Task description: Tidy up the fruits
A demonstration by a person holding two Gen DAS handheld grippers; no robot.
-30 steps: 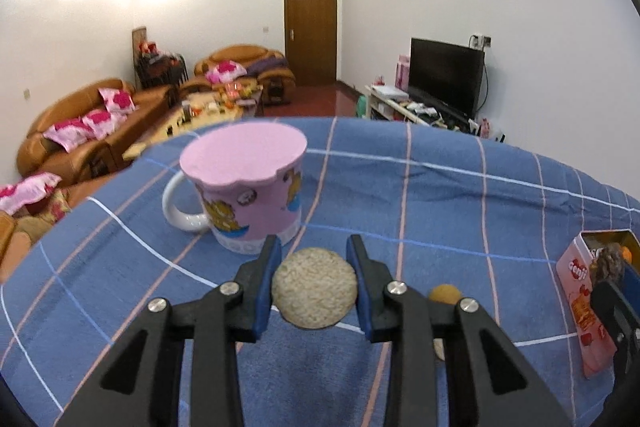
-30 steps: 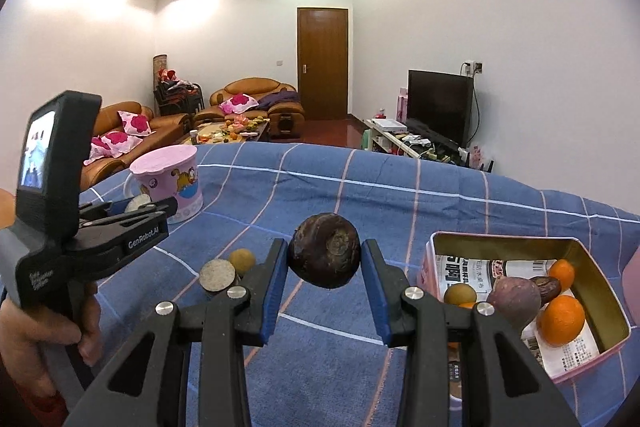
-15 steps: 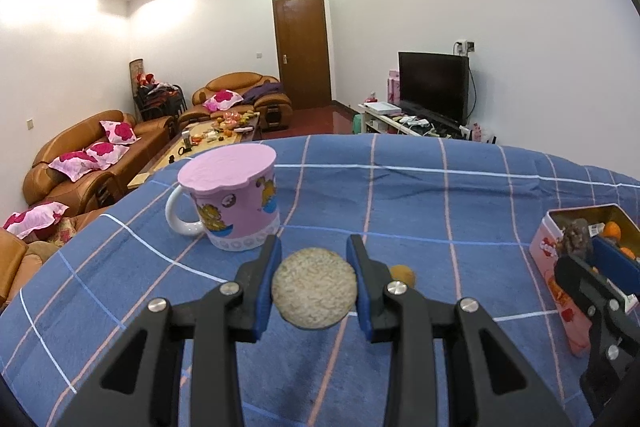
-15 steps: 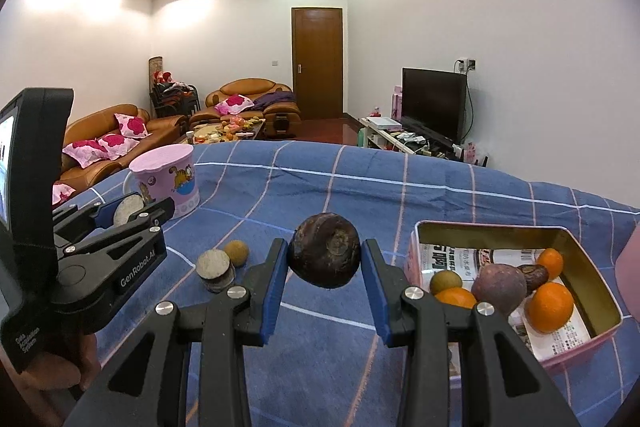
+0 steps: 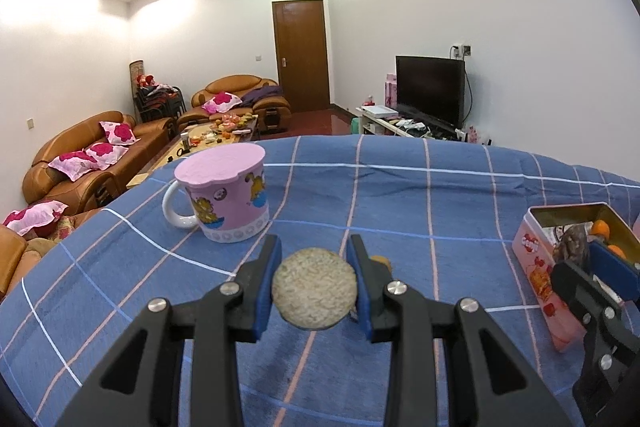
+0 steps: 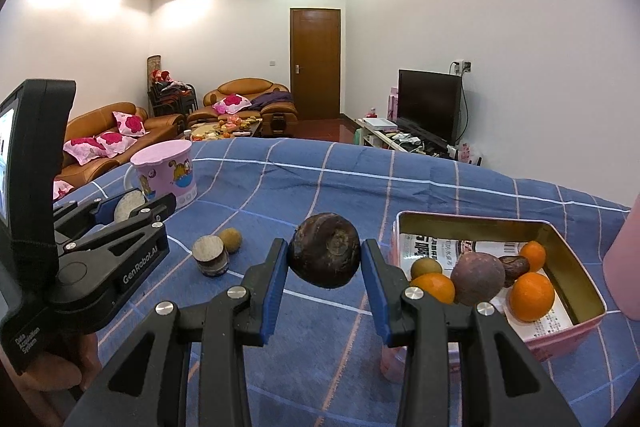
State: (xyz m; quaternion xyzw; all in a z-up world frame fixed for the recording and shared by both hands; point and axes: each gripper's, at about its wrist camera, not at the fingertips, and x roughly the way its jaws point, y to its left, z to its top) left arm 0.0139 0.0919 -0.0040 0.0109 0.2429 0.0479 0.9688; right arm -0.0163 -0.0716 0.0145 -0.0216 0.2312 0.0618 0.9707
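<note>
Hand-held gripper on the left [image 5: 314,287]: its blue pads are closed against the sides of a flat, pale, rough-faced disc [image 5: 314,289], lifted clear of the blue checked cloth [image 5: 400,203]. What the disc is I cannot tell. Hand-held gripper on the right [image 6: 324,261] is clamped the same way on a dark, round, wrinkled fruit [image 6: 325,250], also off the cloth.

Both pieces are pinched across their widest part, probably so they sit square between the pads and do not roll out while carried. The pink tin [image 6: 576,311], already holding oranges [image 6: 533,295], a purple fruit [image 6: 478,279] and a small greenish one, looks like the collecting place; the dark fruit hangs just left of the tin, near its front corner. Well left of the tin, a capped stub [image 6: 211,255] and a small yellow-brown fruit [image 6: 231,239] lie on the cloth. Further left is the pink mug [image 5: 224,195].

Each tool points forward and slightly downward; a hand [image 6: 60,367] grips the left one's handle.
</note>
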